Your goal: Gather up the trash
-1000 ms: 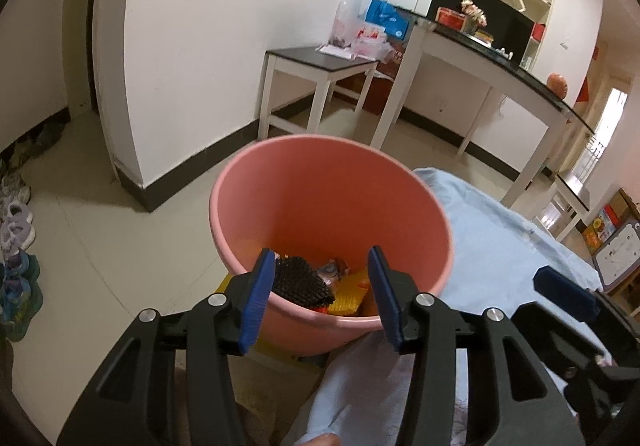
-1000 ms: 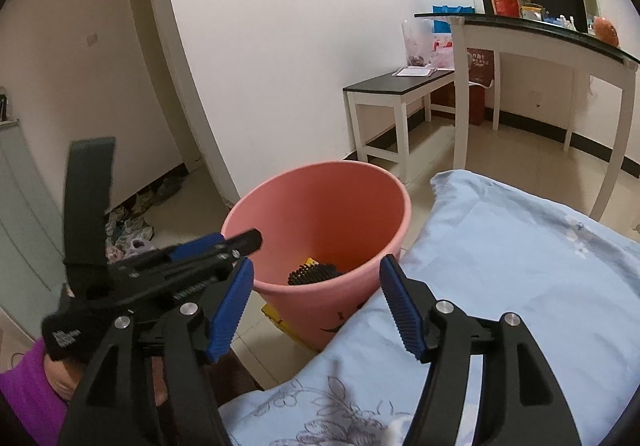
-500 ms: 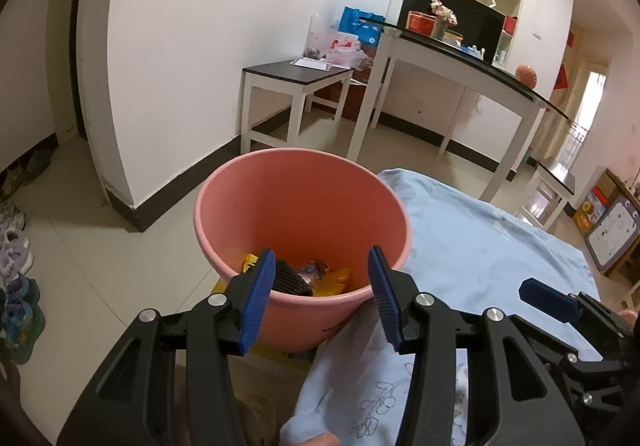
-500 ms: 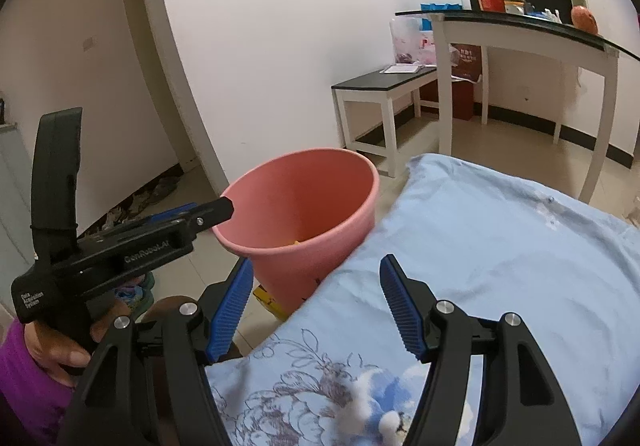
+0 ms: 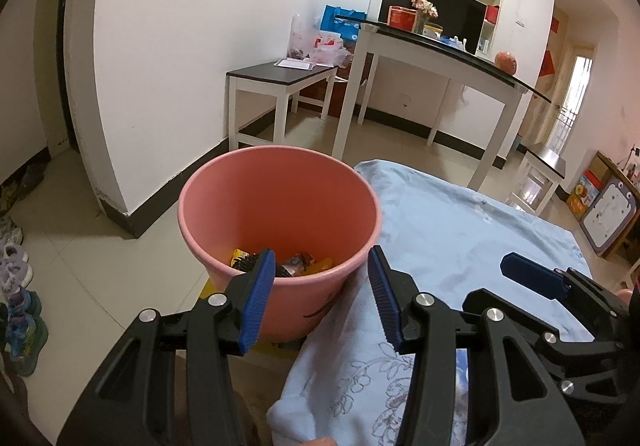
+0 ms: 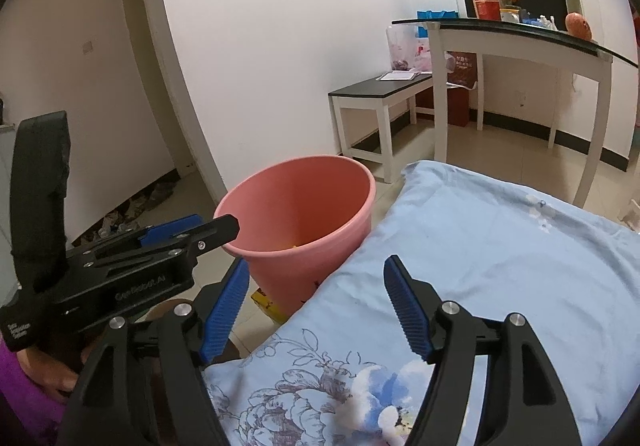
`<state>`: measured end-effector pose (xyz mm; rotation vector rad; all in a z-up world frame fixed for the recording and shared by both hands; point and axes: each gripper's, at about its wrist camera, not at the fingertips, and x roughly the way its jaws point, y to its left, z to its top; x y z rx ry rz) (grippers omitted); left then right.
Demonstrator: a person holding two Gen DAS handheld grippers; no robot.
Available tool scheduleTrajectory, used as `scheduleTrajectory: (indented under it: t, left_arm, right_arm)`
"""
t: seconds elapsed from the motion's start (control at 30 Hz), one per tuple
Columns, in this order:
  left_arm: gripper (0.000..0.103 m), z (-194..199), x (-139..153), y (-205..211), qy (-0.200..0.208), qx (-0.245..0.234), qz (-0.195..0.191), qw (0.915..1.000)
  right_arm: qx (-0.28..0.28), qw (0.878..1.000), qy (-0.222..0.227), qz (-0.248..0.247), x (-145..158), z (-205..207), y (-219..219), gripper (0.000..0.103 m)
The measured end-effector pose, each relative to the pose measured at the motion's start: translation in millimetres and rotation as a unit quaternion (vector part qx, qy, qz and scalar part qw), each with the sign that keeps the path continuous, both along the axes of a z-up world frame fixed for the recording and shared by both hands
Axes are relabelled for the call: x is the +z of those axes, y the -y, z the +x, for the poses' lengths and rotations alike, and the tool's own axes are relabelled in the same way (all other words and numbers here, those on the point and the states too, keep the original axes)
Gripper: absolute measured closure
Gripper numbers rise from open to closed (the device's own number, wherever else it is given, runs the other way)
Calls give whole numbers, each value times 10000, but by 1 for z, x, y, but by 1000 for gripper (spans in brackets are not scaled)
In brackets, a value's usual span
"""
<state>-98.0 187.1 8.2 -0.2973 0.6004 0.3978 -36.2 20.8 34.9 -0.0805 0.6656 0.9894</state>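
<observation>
A: While both grippers are hanging over the bed edge, what is sitting in front of them?

B: A round pink plastic bucket is standing on the tiled floor, touching the corner of the pale blue floral bedsheet. Trash is lying at its bottom: yellow wrappers and a dark bristly piece.

A: How are the jaws standing?

B: The left gripper is holding its blue ribbed jaws apart with nothing between them; they are framing the bucket's near rim without touching it. The right gripper is spreading wide too, having just been opening further, and only the bedsheet is showing in the gap, unpinched.

A: Is any writing showing?

B: On the side of the left gripper's black body, in the right wrist view, pale embossed lettering is reading roughly "GenRobot.AI", and a small white label near its handle is too small to read. A dark red bag under the long white table with a dark glass top is bearing pale characters I cannot make out.

A: Is anything else near?

B: A low white table with a black top is carrying a white sheet of paper and clear plastic bags. A hand in a purple sleeve is gripping the left gripper's handle.
</observation>
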Motion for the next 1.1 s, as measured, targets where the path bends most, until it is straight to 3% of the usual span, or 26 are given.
scheduleTrajectory:
  t: [0.47,1.1]
  left_arm:
    - [54,-3,5,27,-5,-214,116,9997]
    - [54,-8,6,34,12,-129,153,9998]
  right_arm:
    - [-189,9998,41,57,6,-9,22,33]
    - [-447,9988,165,88,12,-20,36,33]
